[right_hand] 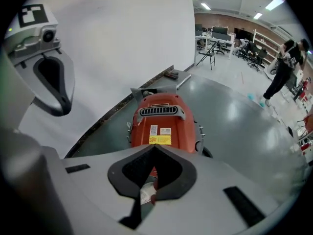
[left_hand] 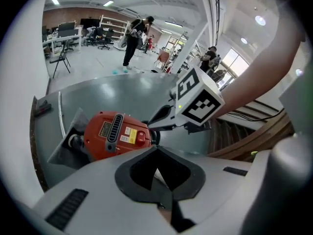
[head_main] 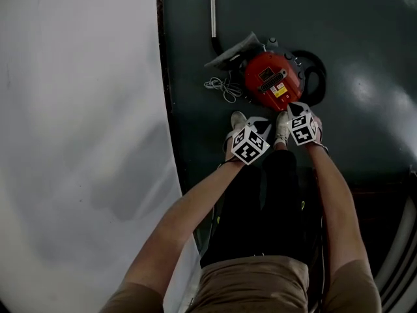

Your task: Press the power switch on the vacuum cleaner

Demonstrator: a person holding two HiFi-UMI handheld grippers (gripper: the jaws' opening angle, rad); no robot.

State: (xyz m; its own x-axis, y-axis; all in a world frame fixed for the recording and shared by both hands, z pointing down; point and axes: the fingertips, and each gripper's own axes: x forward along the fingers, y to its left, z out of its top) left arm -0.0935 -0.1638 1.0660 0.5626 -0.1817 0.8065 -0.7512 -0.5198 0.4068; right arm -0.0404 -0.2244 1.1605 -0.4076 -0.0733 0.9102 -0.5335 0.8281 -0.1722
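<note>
The red vacuum cleaner (head_main: 272, 80) lies on the dark floor just ahead of the person's feet. Both grippers hang over its near end. The left gripper (head_main: 256, 122) is at its near left and the right gripper (head_main: 298, 109) at its near right edge. In the left gripper view the vacuum cleaner (left_hand: 115, 133) shows a small red switch (left_hand: 140, 137) on its near end, with the right gripper's snout beside it. The left gripper (left_hand: 155, 150) is shut and empty. In the right gripper view the right gripper (right_hand: 155, 147) is shut over the vacuum cleaner (right_hand: 164, 124).
A white wall (head_main: 78, 109) runs along the left. A coiled grey cable (head_main: 221, 87), a grey floor nozzle (head_main: 231, 52) and a metal wand (head_main: 212, 8) lie by the vacuum. Stairs (left_hand: 244, 126) are at the right. People stand far off in the hall (left_hand: 134, 38).
</note>
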